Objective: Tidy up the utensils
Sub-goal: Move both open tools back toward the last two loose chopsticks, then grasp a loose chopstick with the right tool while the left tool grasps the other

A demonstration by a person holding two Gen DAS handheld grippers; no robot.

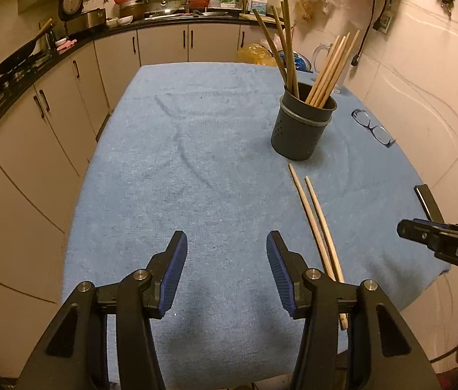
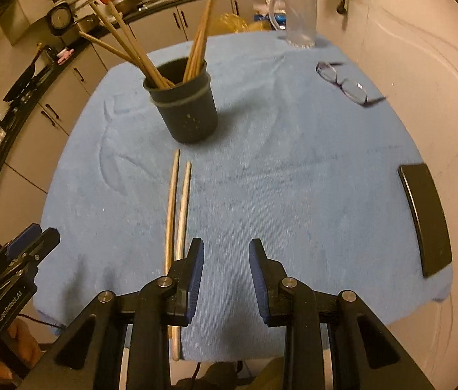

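A dark utensil holder [image 1: 303, 123] stands on the blue cloth, right of centre, with several dark and light chopsticks in it; it also shows in the right wrist view [image 2: 190, 107]. Two light wooden chopsticks [image 1: 315, 224] lie side by side on the cloth in front of it, seen in the right wrist view too [image 2: 177, 208]. My left gripper [image 1: 227, 263] is open and empty, just left of the pair. My right gripper [image 2: 225, 273] is open and empty, just right of the pair's near ends. Each gripper shows at the edge of the other's view.
A pair of glasses [image 2: 346, 83] lies at the far right of the blue cloth [image 1: 196, 162]. A black phone [image 2: 425, 217] lies near the right edge. A clear glass jug [image 2: 300, 19] stands at the far edge. Kitchen cabinets run along the left and back.
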